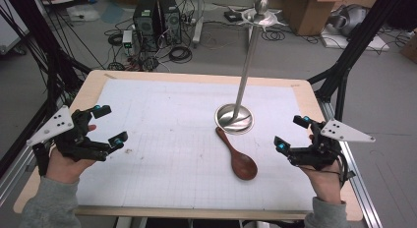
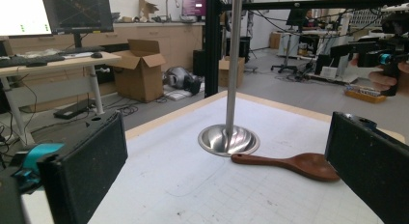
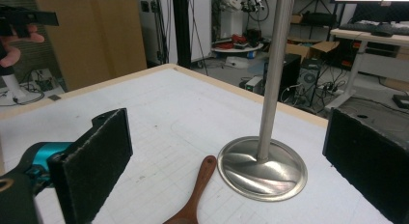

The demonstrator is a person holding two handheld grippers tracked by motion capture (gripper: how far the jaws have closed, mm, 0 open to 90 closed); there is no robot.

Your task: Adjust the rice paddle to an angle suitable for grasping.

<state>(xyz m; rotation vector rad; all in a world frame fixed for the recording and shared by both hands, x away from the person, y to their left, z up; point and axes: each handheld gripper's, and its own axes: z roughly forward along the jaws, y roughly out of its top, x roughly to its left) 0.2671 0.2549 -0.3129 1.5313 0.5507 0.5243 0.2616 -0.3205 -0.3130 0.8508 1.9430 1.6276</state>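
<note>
I have both claws hovering over the counter [image 1: 147, 90] with nothing in them. My left claw [image 1: 107, 125] has its jaws wide apart, and so does my right claw [image 1: 292, 133]. The wooden spoon [image 1: 239, 156] lies flat between them, nearer my right claw, its handle tip just beside the round base of the metal stand [image 1: 235, 118], which rises upright beyond it.
</note>
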